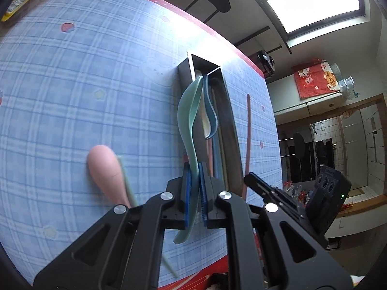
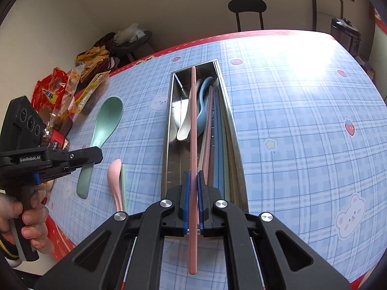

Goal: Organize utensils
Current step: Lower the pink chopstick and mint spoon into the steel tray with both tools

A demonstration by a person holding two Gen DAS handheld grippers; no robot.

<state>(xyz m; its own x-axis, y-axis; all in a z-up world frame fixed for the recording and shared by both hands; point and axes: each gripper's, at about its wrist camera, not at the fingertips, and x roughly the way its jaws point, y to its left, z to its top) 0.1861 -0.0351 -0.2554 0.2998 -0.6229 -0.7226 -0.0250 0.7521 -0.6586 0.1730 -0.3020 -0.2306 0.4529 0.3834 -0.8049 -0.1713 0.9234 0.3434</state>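
Lying lengthwise along tray (image 2: 169,130) (pink chopstick (image 2: 193,130))

left gripper (image 1: 194,193): jaws closed, clamping spoon (image 1: 189,120), tilted down | right gripper (image 2: 193,203): jaws closed, clamping chopstick (image 2: 193,145), tilted down | hand (image 2: 26,217): wraps left gripper's handle
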